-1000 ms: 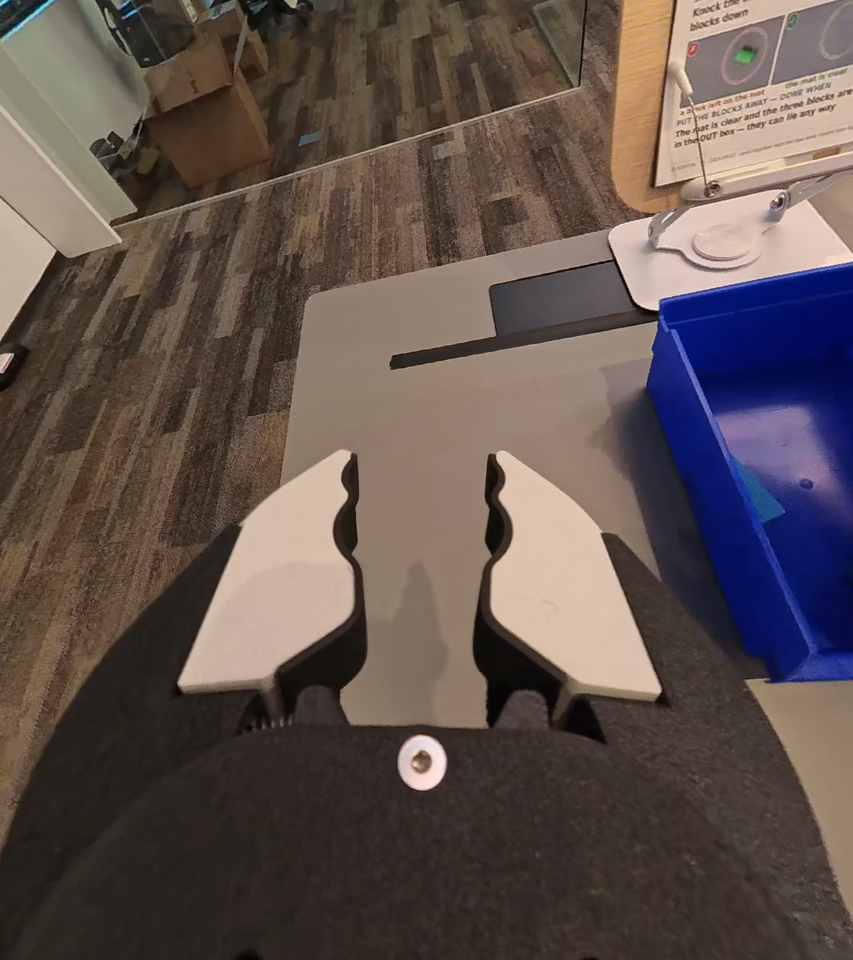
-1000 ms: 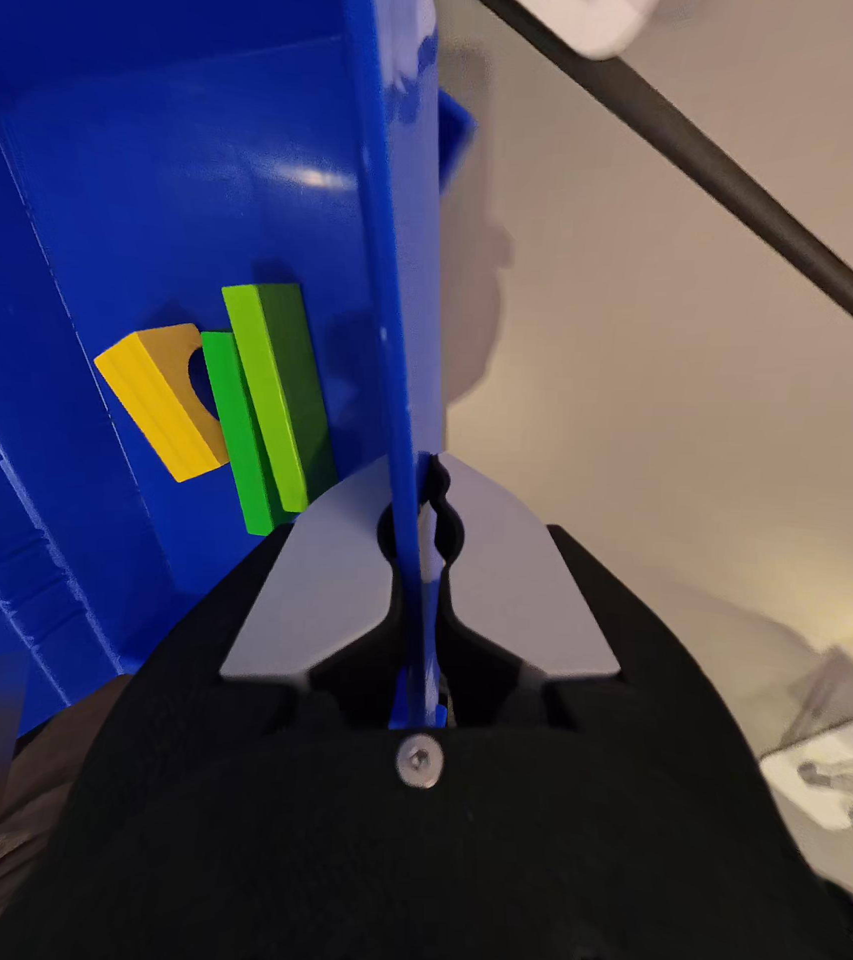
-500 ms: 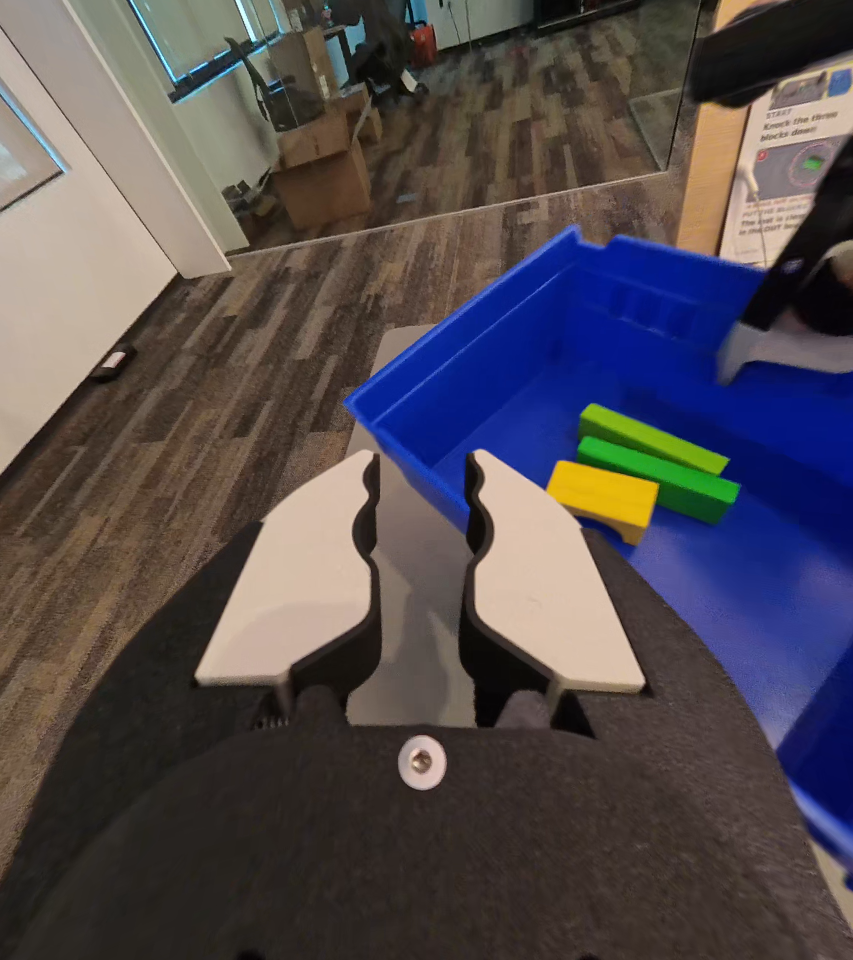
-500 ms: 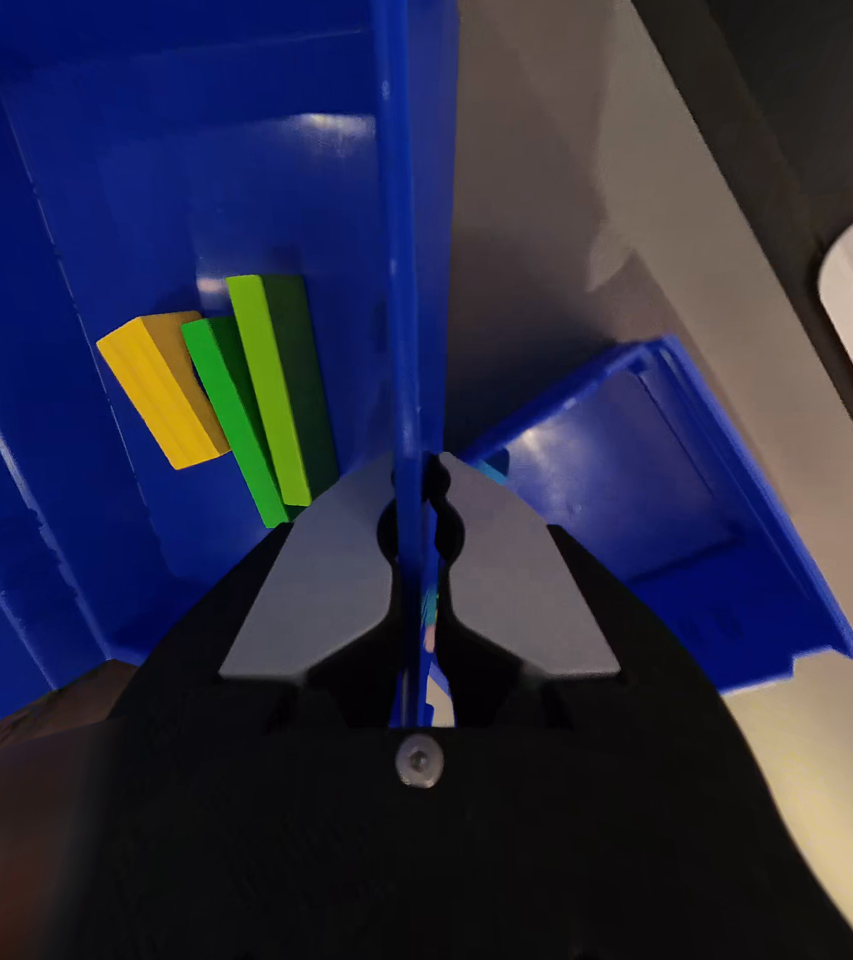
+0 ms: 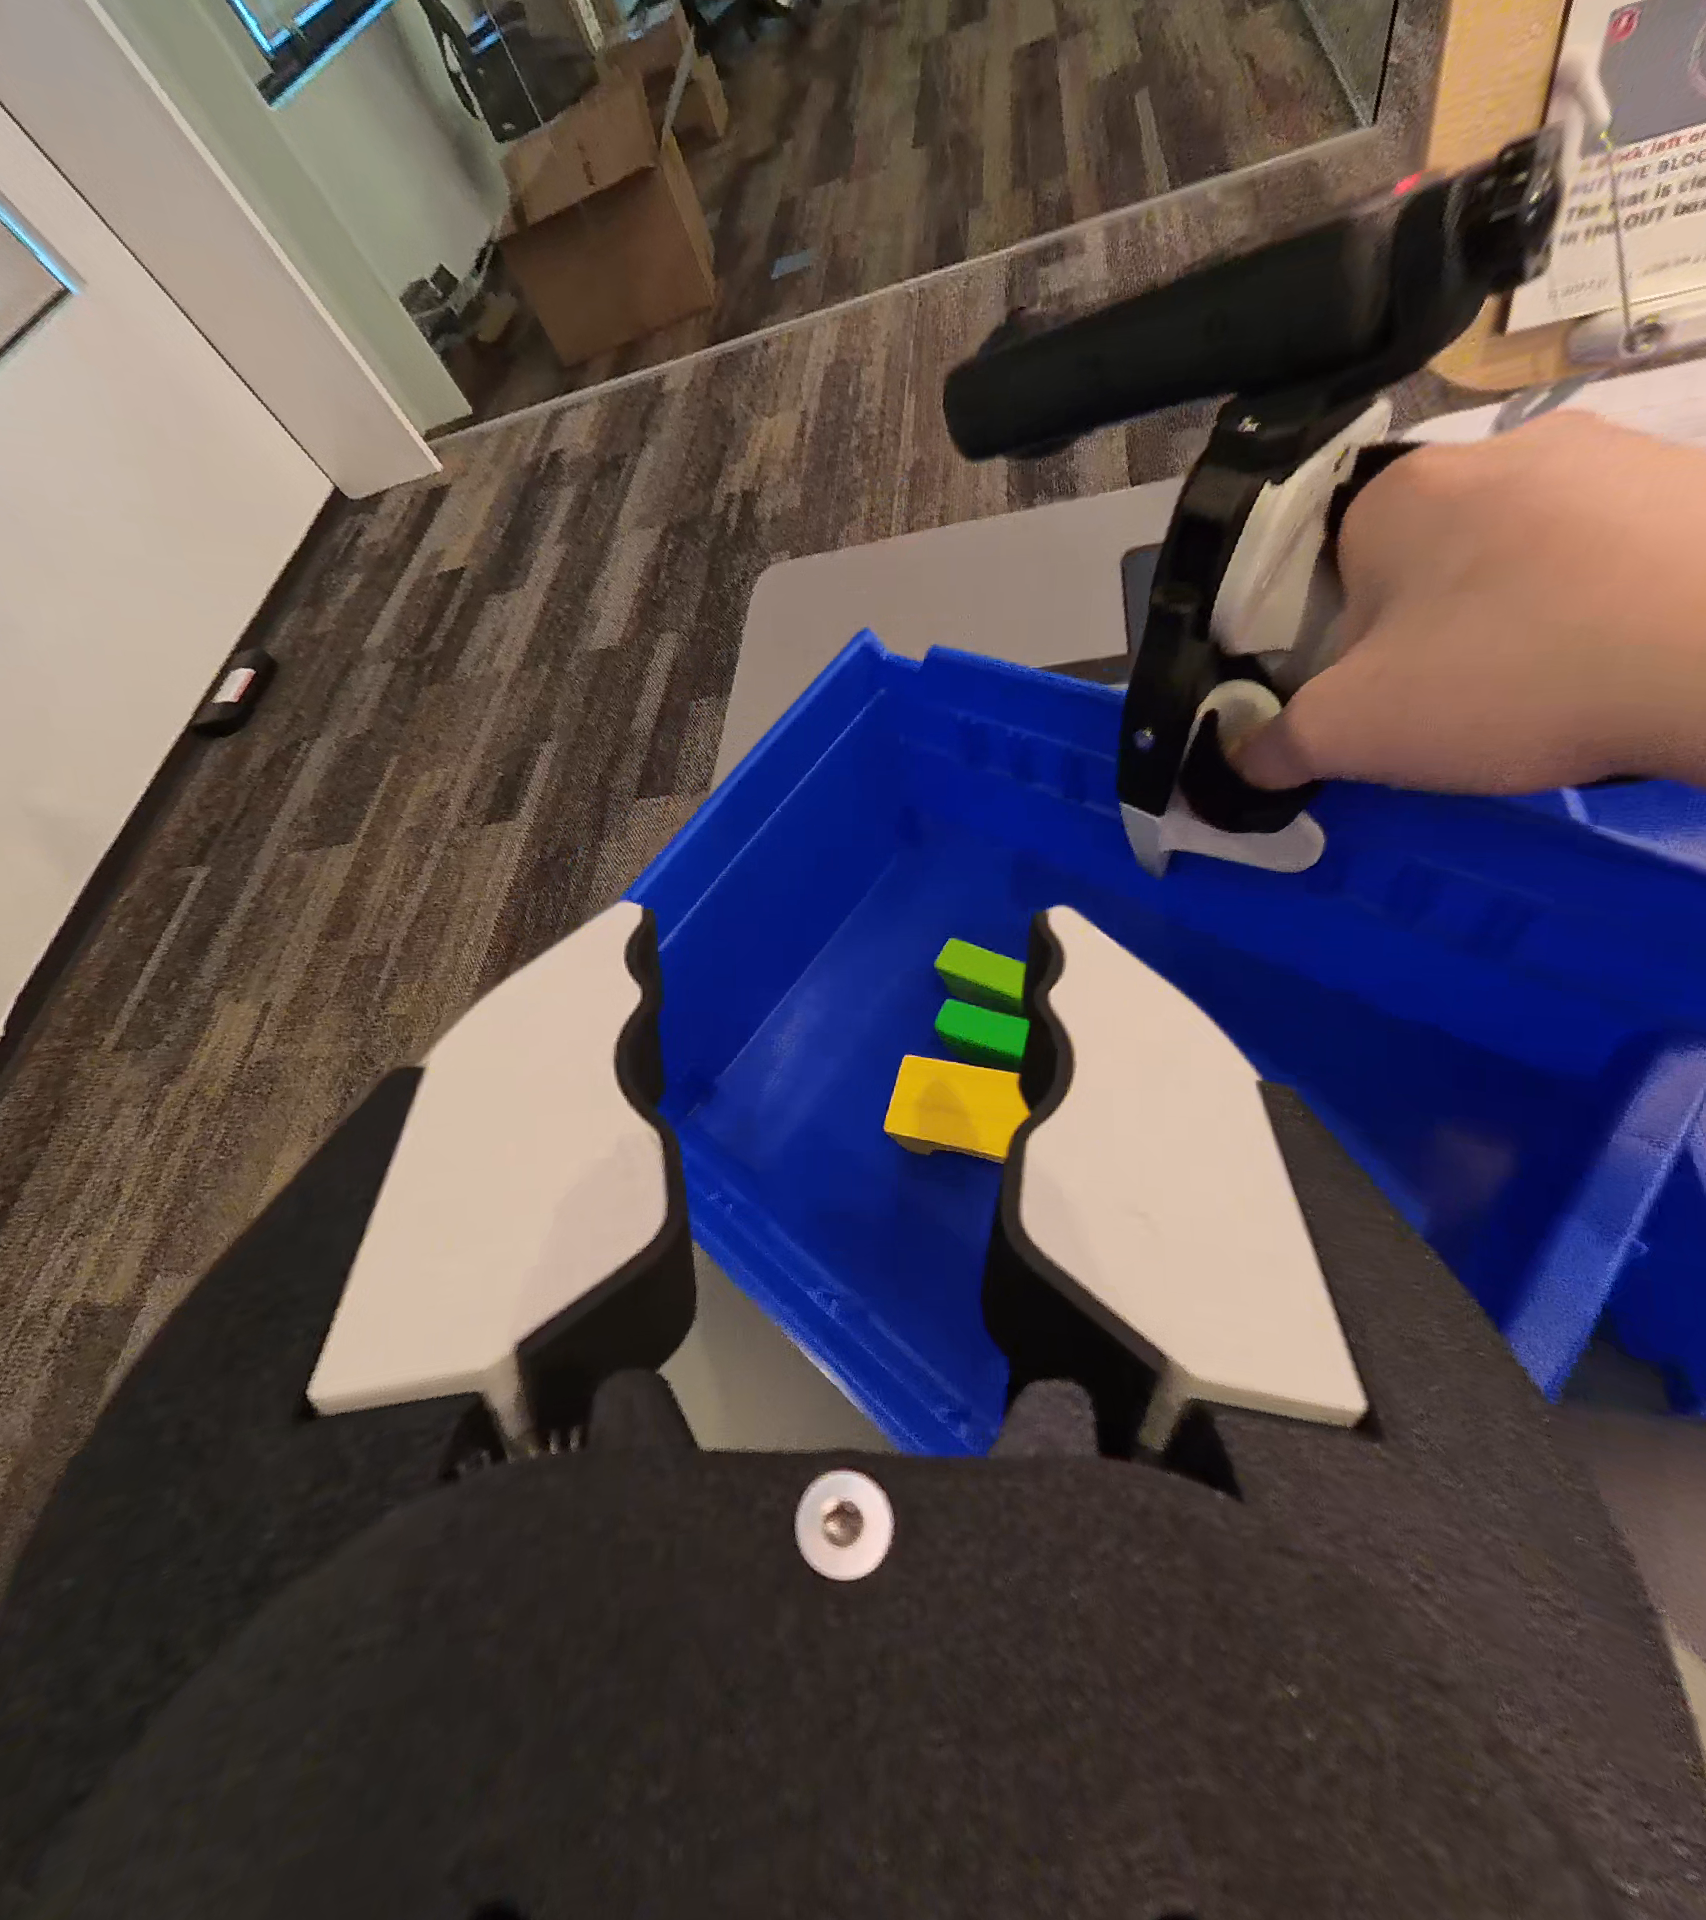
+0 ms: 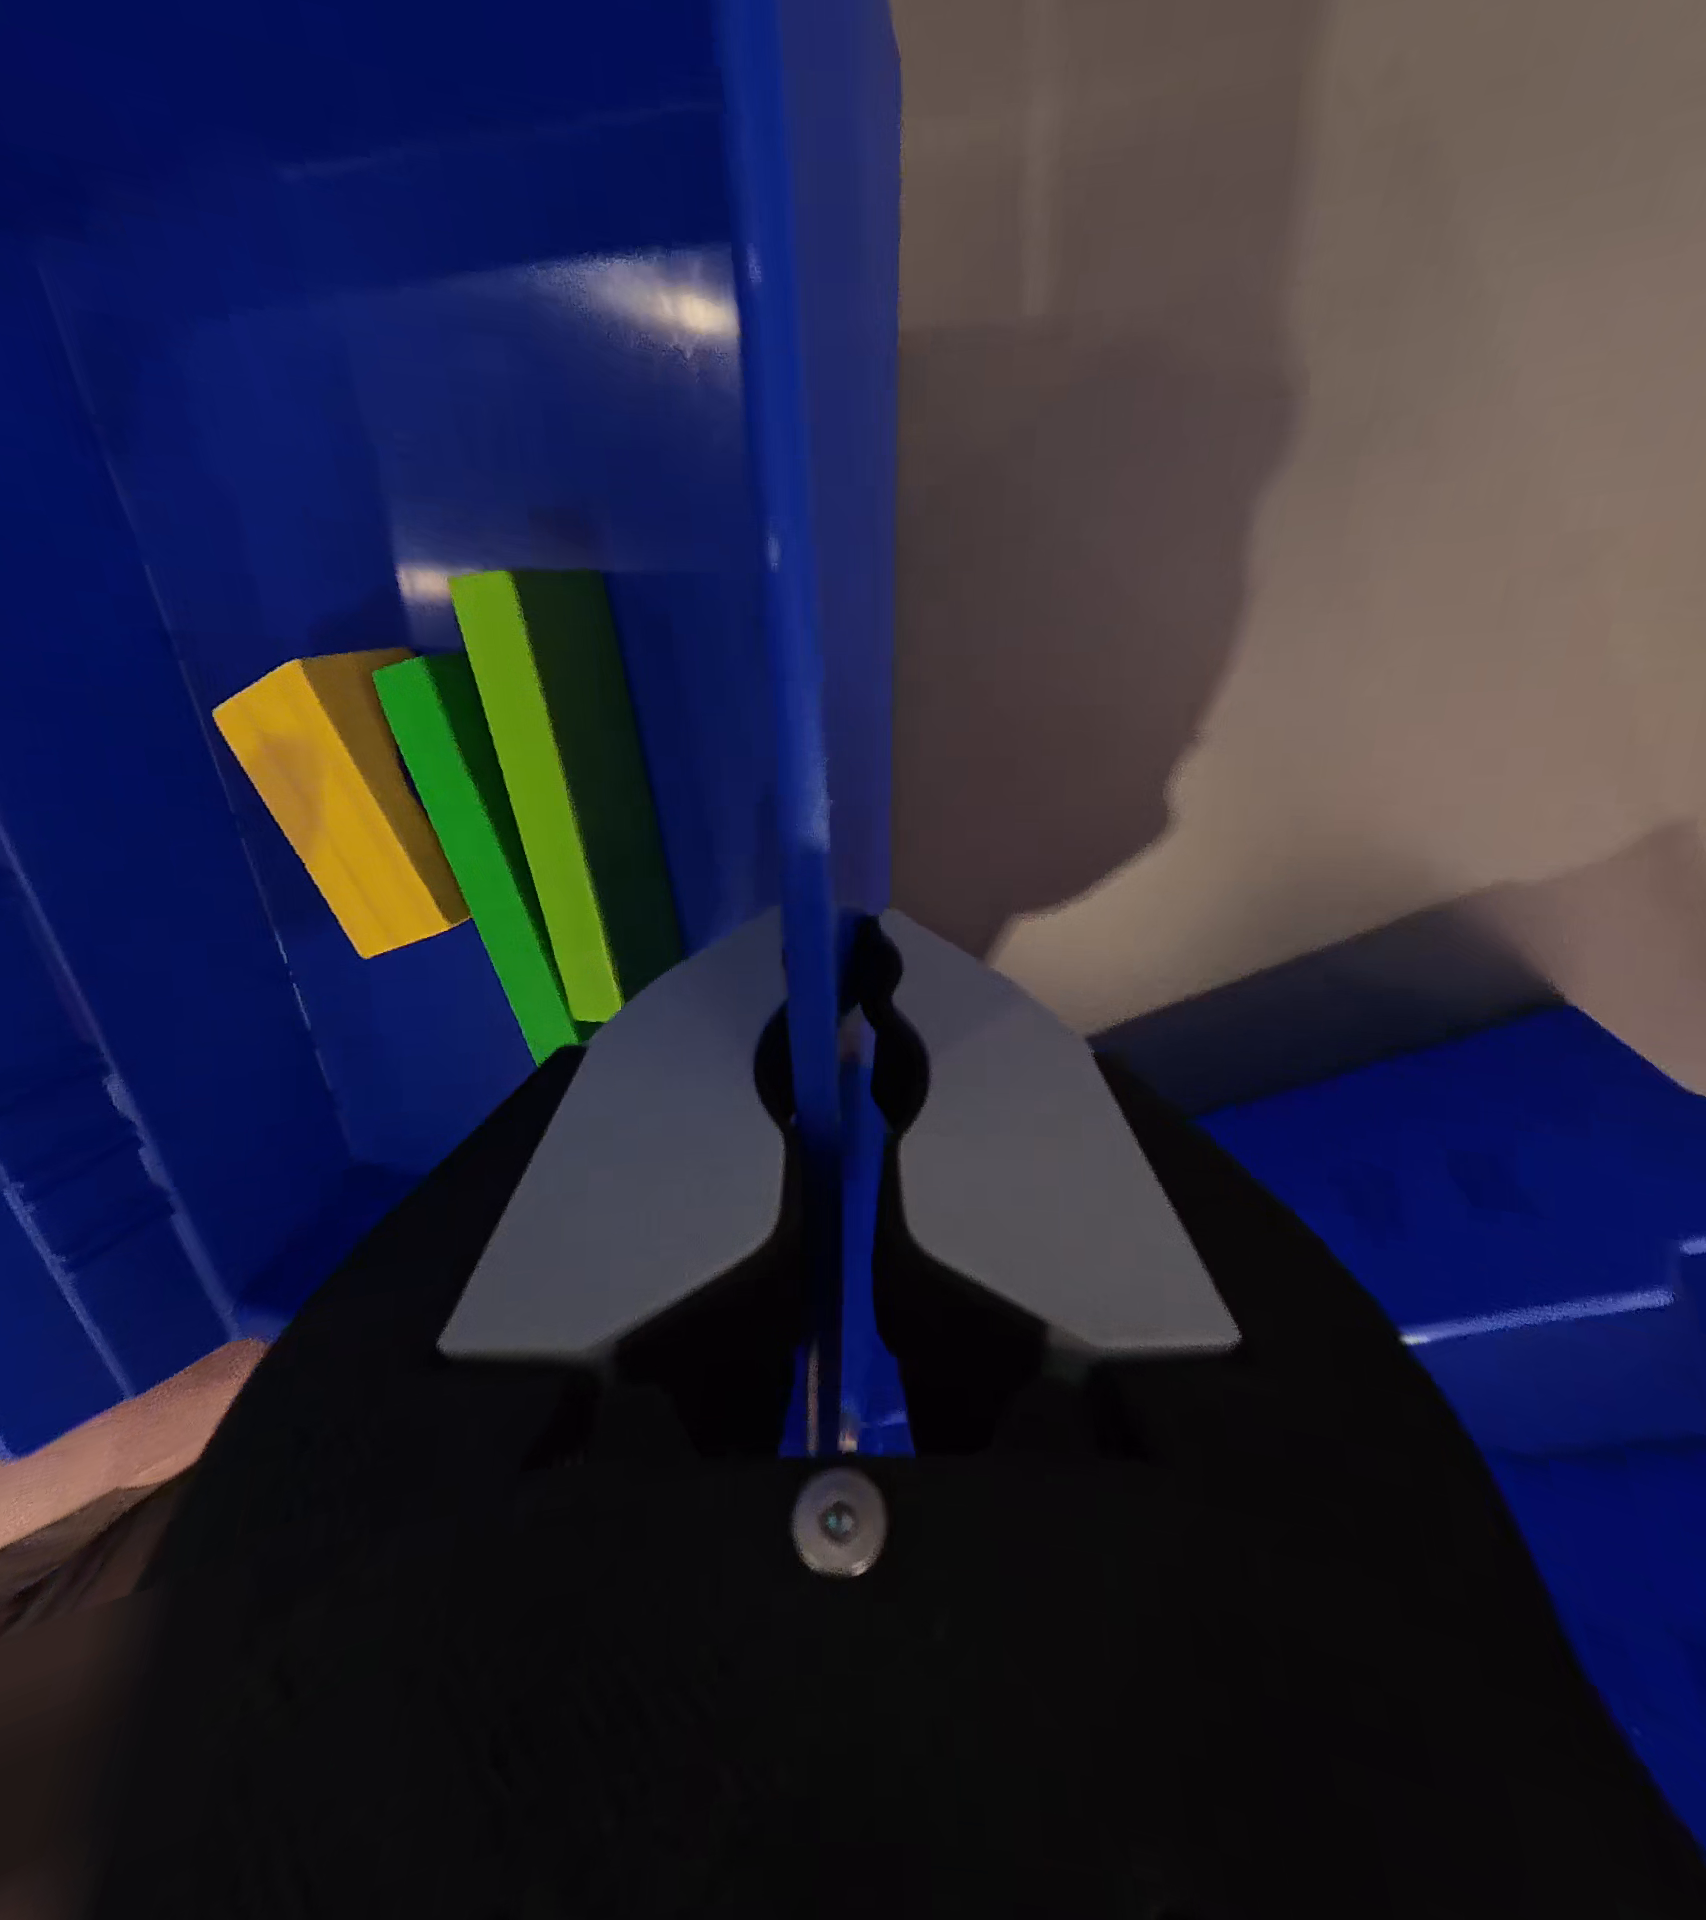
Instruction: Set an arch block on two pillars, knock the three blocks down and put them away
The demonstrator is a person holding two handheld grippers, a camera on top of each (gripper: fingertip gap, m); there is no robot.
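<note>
Left hand-held gripper (image 5: 838, 1023): hovering with fingers apart, holding nothing, over the near corner of the bin (image 5: 776, 1226).
Blocks: yellow arch (image 5: 948, 1107) and two green pillars (image 5: 979, 1029) lying side by side on the bin floor.
Right hand-held gripper (image 6: 833, 1023): clamping together on the bin's far wall (image 6: 787, 623).
Worktop (image 5: 932, 592): carrying the bin.

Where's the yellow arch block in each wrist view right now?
Left wrist view: yellow arch block lies on the blue bin floor, centre, between the open left gripper fingertips.
Right wrist view: yellow arch block sits left of centre.
Shared landmark: two green blocks lie right beside it.
</note>
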